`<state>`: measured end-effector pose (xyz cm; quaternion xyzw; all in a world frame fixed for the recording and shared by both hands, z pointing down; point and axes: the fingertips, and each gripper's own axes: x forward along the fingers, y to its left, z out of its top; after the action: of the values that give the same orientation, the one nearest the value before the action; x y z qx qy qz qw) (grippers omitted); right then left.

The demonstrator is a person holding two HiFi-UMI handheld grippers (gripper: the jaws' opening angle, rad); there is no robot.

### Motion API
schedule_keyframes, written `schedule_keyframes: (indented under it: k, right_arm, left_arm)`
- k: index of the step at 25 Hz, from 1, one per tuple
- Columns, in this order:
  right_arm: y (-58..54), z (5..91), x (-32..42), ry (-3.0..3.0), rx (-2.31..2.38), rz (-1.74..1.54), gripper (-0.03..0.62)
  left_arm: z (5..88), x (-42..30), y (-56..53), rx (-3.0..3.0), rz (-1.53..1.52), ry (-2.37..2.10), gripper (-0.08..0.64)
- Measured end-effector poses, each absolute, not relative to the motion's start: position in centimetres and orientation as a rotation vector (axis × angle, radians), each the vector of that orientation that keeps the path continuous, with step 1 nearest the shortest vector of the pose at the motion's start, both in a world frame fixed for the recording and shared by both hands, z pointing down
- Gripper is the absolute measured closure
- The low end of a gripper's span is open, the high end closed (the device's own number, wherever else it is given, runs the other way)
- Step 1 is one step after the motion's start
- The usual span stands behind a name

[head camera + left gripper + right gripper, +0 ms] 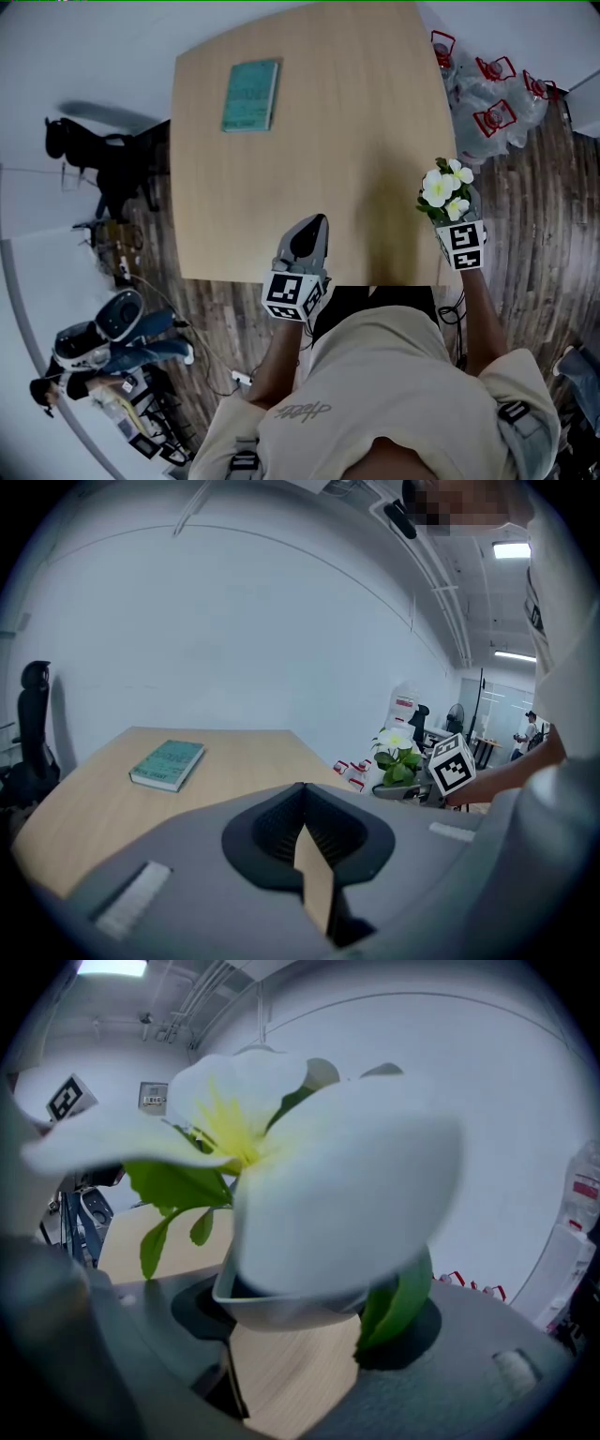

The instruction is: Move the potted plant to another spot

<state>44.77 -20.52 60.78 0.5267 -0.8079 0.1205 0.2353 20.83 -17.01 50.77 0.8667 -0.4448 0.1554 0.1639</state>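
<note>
While the right tongs (452,223) are pinching the potted plant (444,190) by its pale pot, one jaw on each side, the plant is standing upright between them. Its stems and white flowers are rising straight above the jaws and filling most of the right gripper view. It is sitting right at the tips of these tongs, over the near right corner of the table (356,141), and bare wood is showing under the pot, so it is probably hanging clear of the top. The left tongs (303,797) are hovering with their jaws pressed together at the tips and nothing between them. The plant is lying well off to their right, so the right hand is the one doing the carrying. Free table is stretching ahead and to the left of the right tongs, with a green book (251,94) far ahead of the left tongs; any shift is calling for an upright pot so the flowers are not tipping
</note>
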Motion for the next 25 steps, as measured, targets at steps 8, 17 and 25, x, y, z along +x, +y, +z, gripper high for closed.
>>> schedule_keyframes:
  k: [8, 17, 25]
  right_arm:
    - [-20.2, 57.2, 41.6, -2.311, 1.365, 0.204, 0.244]
    - [-18.0, 54.2, 35.8, -2.43, 1.34, 0.297, 0.244]
    - [-15.4, 50.7, 31.2, -2.432, 1.393, 0.258, 0.244]
  left_arm:
    - [50.8, 18.9, -17.1, 2.443, 0.391, -1.323, 0.542]
    - [49.9, 14.4, -16.4, 2.466, 0.291, -1.363, 0.542]
    - [48.2, 8.7, -15.3, 2.506, 0.222, -1.392, 0.542]
